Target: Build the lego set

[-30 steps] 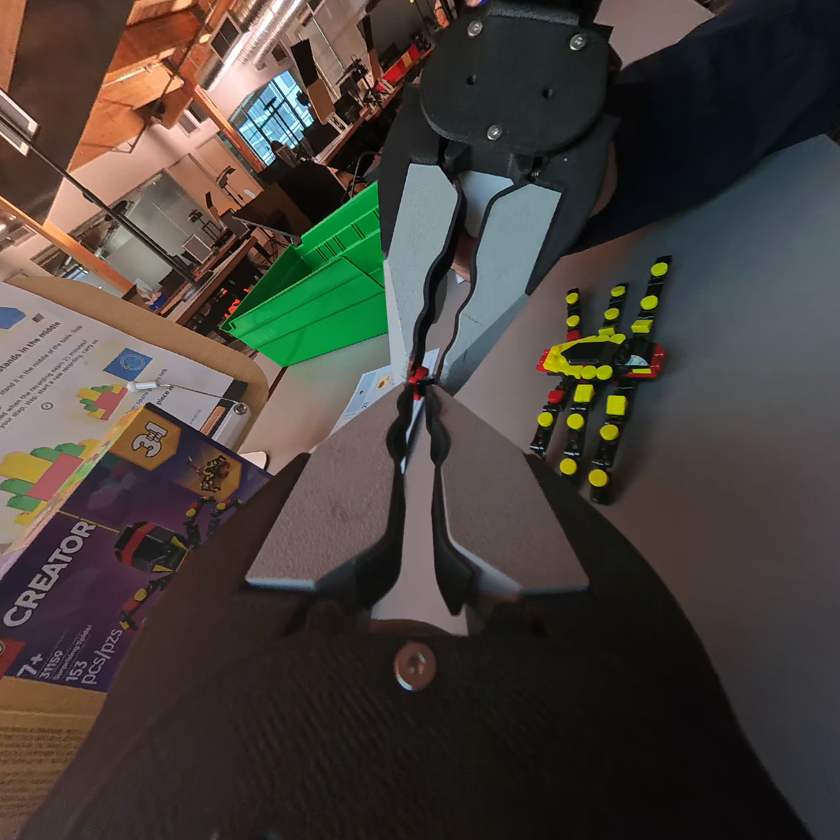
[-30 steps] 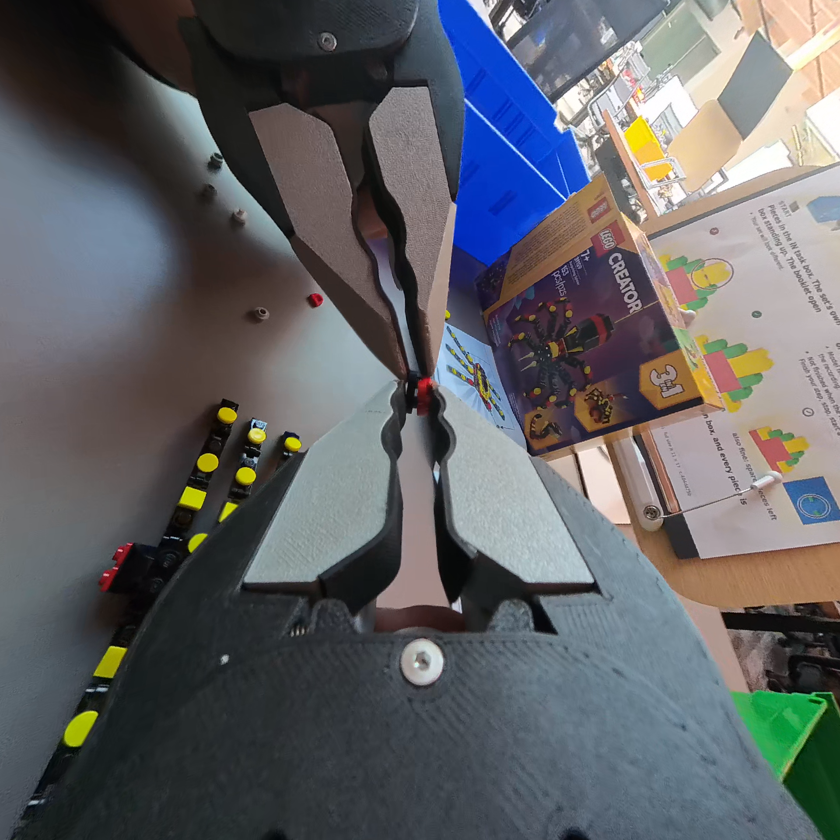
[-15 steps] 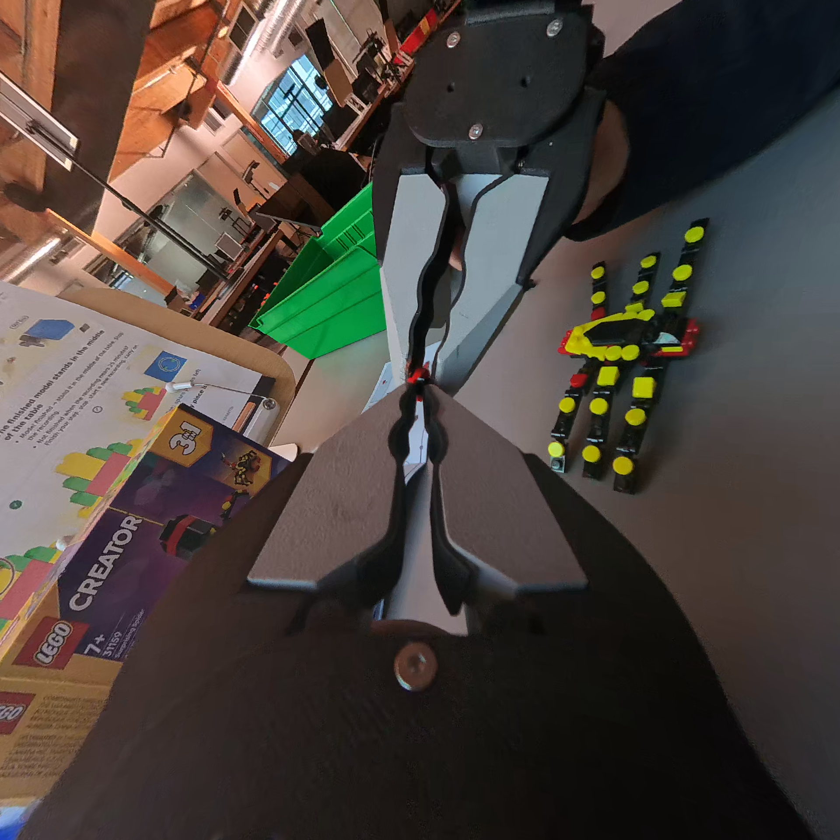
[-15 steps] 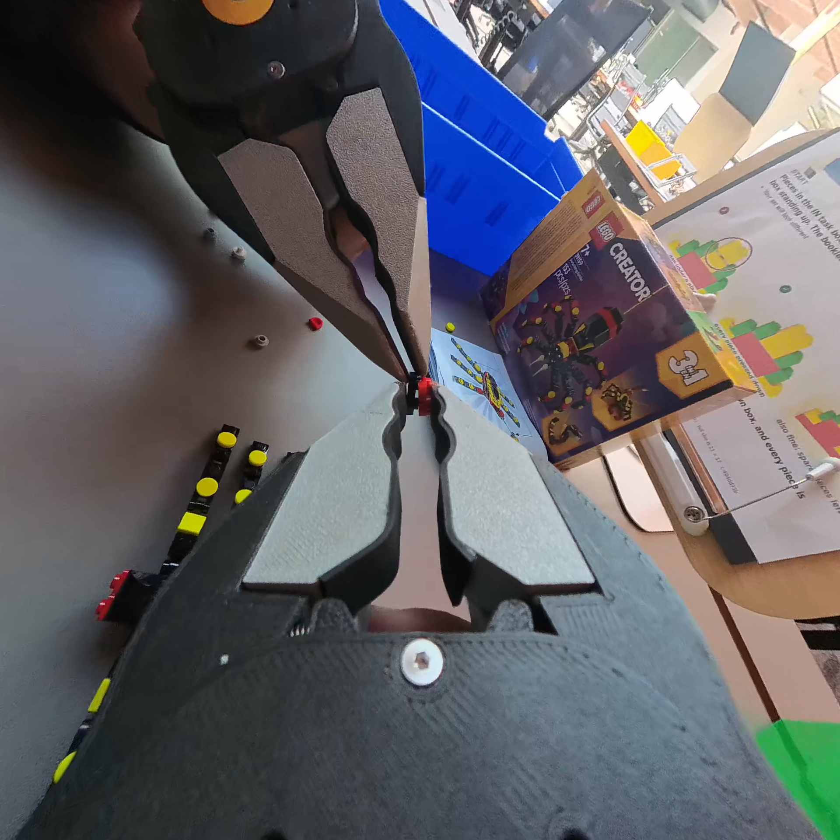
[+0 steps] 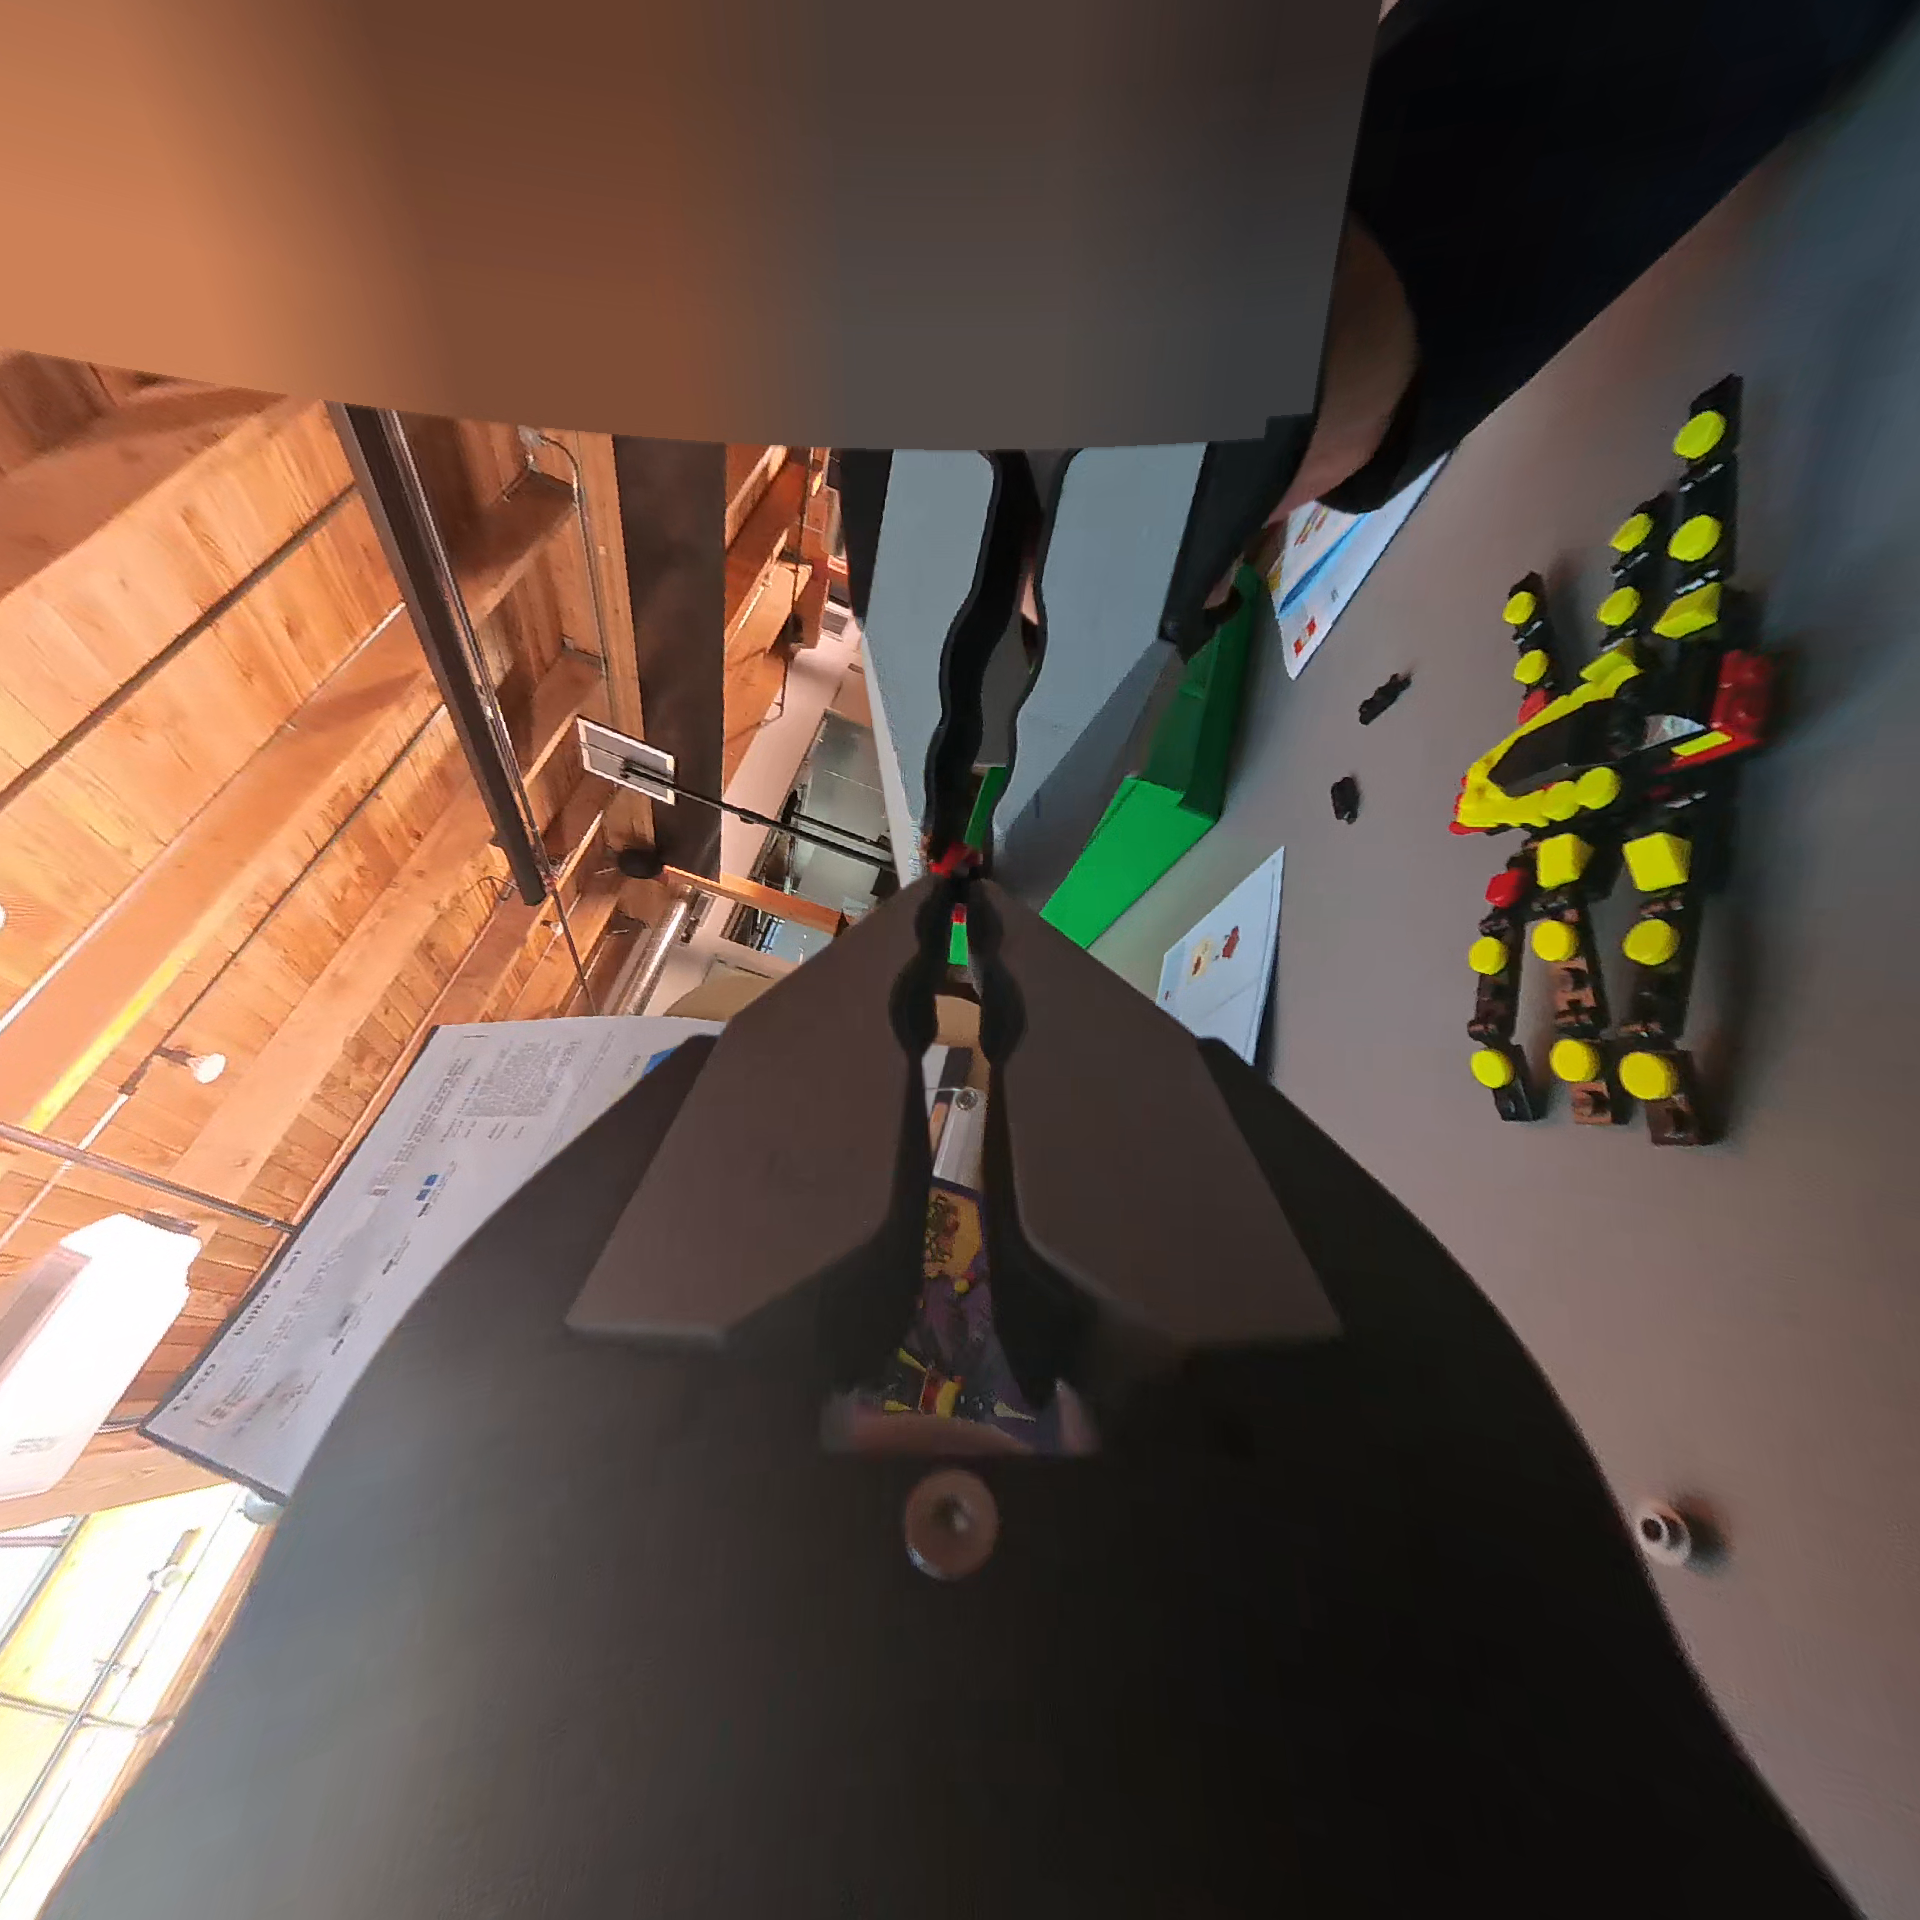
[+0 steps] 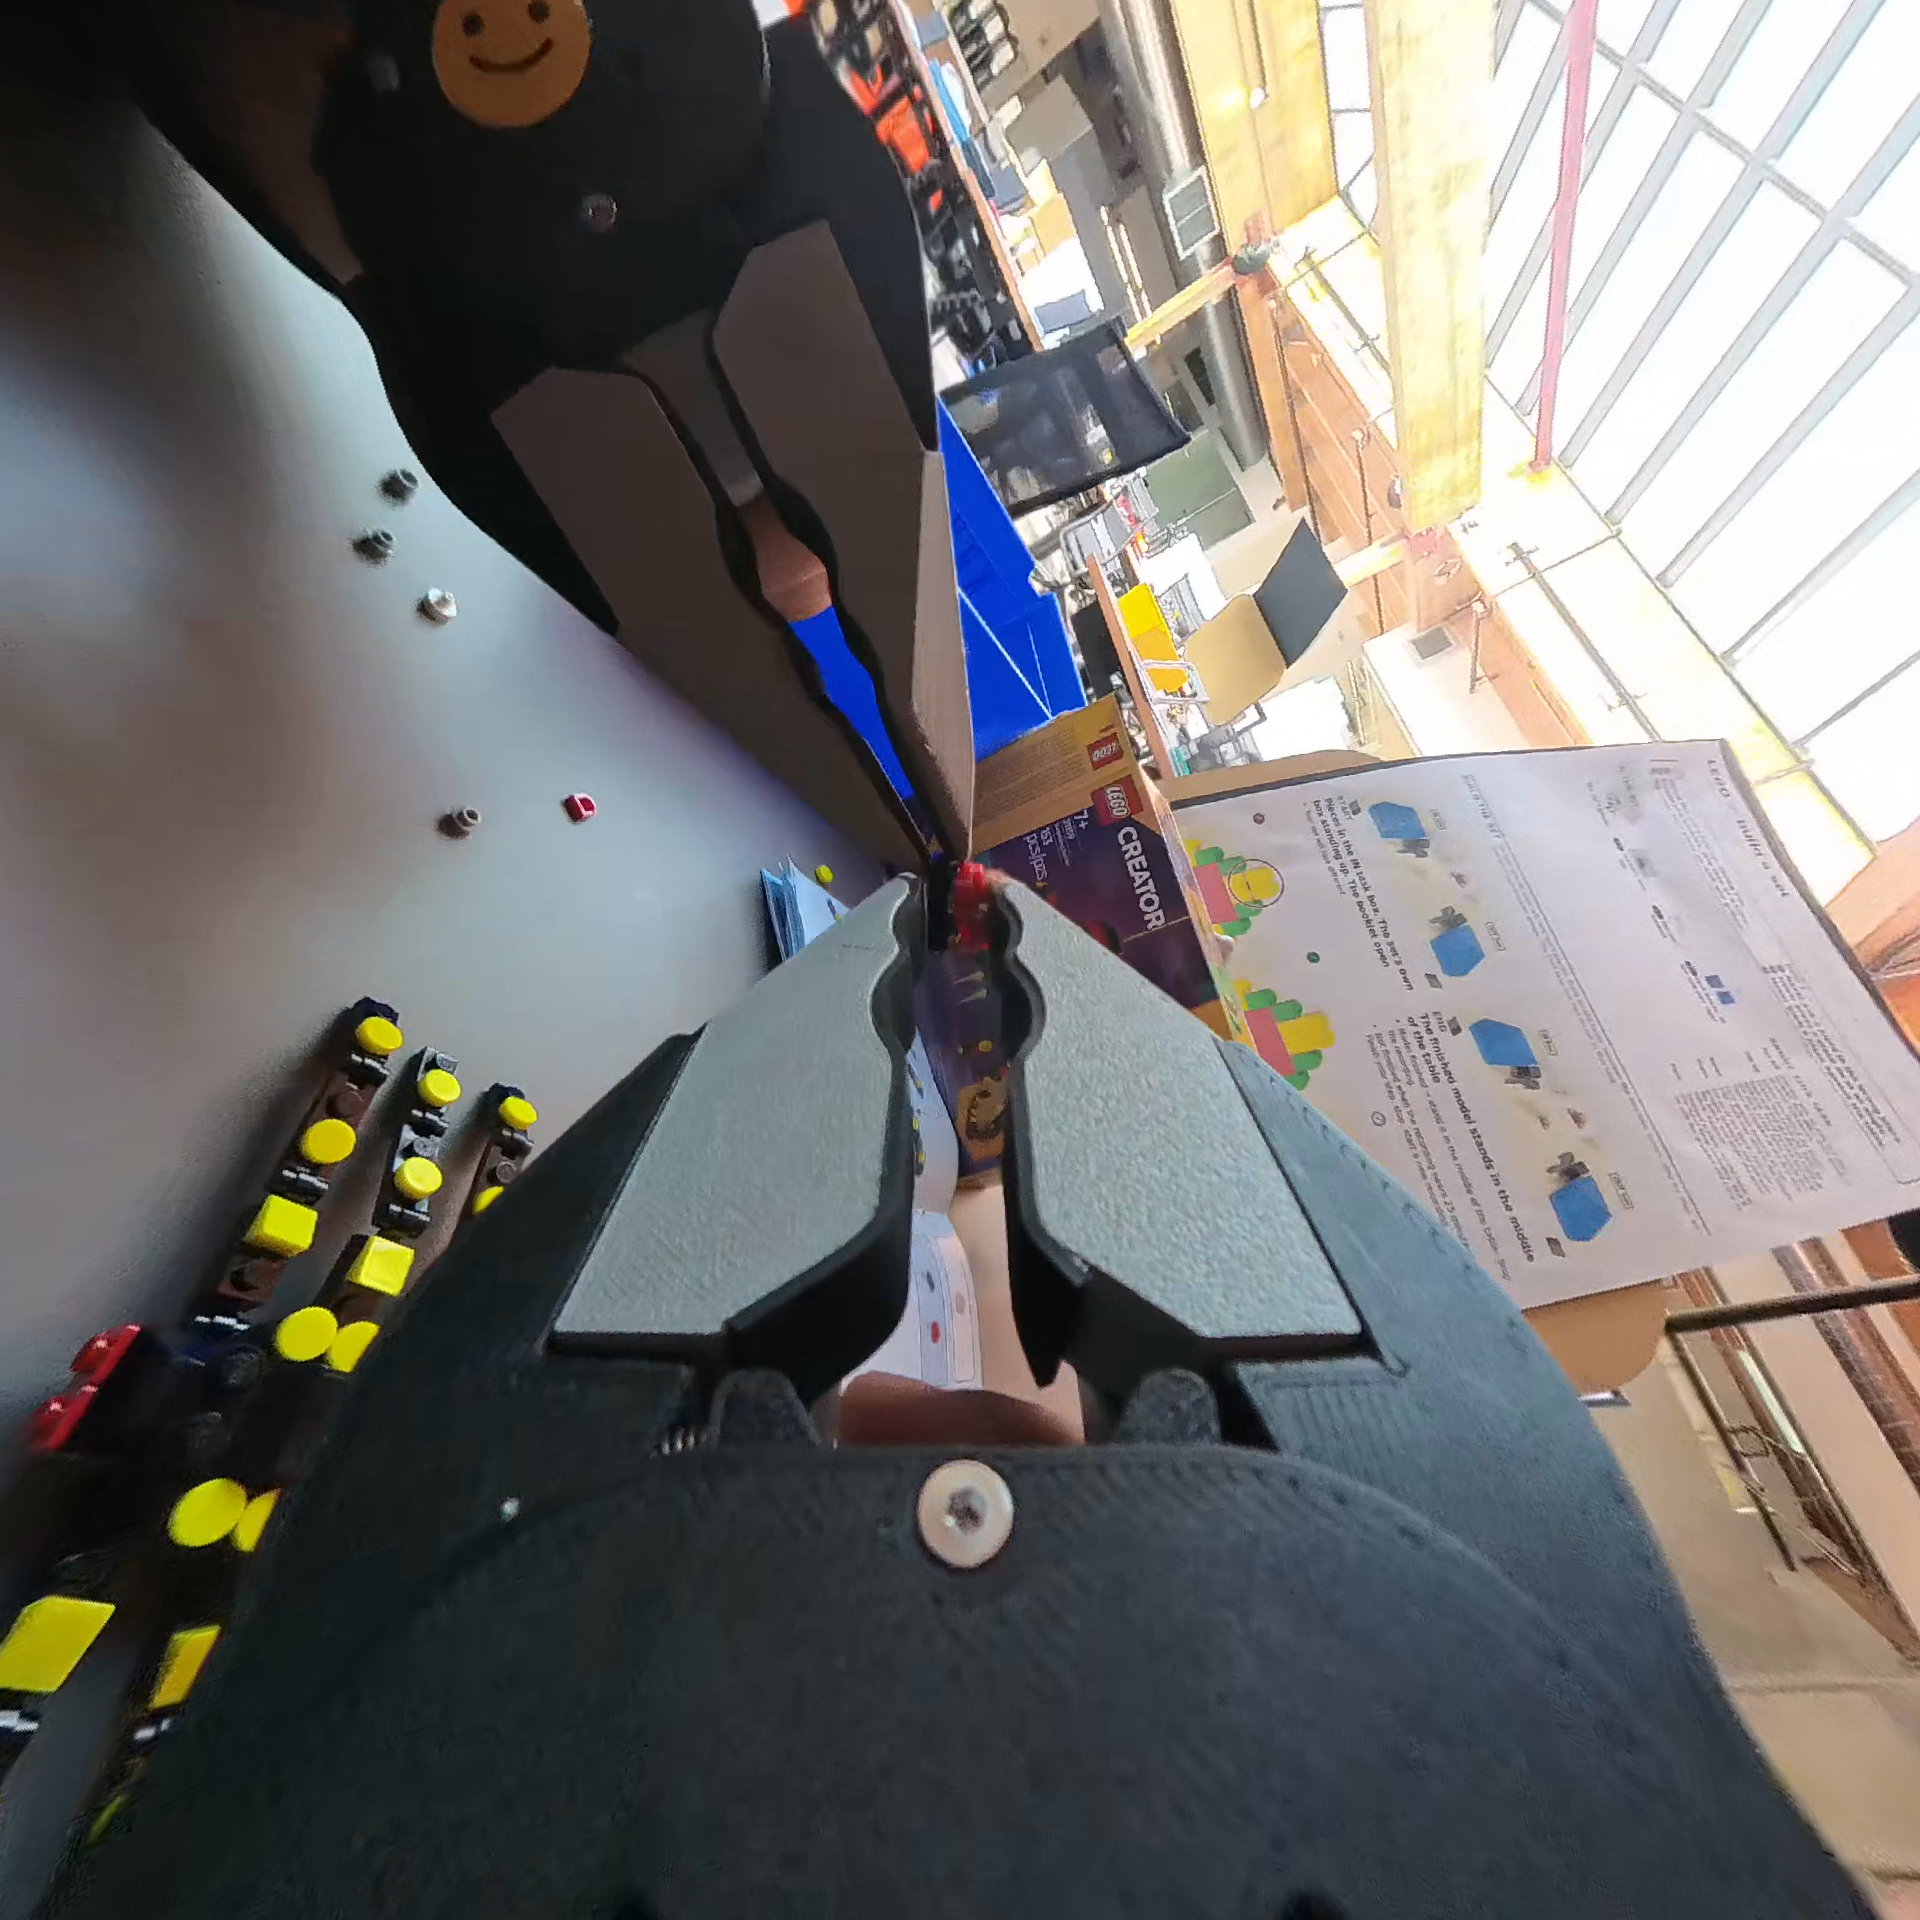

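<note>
My left gripper point(image 5: 954, 896), with brown fingers, and my right gripper point(image 6: 961, 902), with grey fingers, meet tip to tip above the grey table point(image 5: 1558, 1351). Both are shut on a small red and black lego piece point(image 5: 951, 860), which also shows in the right wrist view point(image 6: 971, 899). In the left wrist view the right gripper point(image 5: 951, 844) comes in from above. In the right wrist view the left gripper point(image 6: 940, 844) comes in from the top. The black, yellow and red spider build point(image 5: 1600, 790) lies flat on the table, and its legs show in the right wrist view point(image 6: 312, 1195).
Loose small pieces lie on the table: black ones point(image 5: 1382, 698), grey studs point(image 6: 436, 605) and a red one point(image 6: 579, 806). The lego box point(image 6: 1091, 862), an instruction poster point(image 6: 1558, 997), booklet pages point(image 5: 1226, 956), blue bins point(image 6: 997, 623) and a green bin point(image 5: 1143, 831) stand around.
Both grippers have tilted upward together while still pinching the small piece tip to tip. The views now take in more ceiling and windows. The spider build has not moved.
</note>
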Motion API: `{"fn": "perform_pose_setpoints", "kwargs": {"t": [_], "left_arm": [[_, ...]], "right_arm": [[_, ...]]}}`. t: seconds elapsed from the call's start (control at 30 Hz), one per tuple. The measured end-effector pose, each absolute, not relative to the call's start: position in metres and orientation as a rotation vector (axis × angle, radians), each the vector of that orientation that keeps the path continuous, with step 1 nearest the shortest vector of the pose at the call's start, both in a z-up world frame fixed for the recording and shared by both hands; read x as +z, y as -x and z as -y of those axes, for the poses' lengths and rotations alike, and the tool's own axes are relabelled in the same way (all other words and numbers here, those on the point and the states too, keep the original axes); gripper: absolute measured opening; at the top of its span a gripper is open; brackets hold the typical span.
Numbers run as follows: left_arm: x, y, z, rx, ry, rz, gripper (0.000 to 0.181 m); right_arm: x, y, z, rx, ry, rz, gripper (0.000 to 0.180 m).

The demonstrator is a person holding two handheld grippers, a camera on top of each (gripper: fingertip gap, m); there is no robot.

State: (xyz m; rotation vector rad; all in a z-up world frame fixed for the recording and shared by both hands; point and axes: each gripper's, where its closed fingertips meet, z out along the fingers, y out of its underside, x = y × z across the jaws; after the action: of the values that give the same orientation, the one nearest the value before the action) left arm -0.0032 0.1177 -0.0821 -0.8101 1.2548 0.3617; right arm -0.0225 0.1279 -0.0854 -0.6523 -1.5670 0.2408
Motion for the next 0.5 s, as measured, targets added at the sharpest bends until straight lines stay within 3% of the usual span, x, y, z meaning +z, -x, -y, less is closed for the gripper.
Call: {"fn": "perform_pose_setpoints", "kwargs": {"t": [0.5], "left_arm": [[-0.063,0.002,-0.105,0.186,0.809,-1.157,0.0]], "right_arm": [[-0.061,0.014,-0.112,0.493,0.657,1.524,0.019]]}}
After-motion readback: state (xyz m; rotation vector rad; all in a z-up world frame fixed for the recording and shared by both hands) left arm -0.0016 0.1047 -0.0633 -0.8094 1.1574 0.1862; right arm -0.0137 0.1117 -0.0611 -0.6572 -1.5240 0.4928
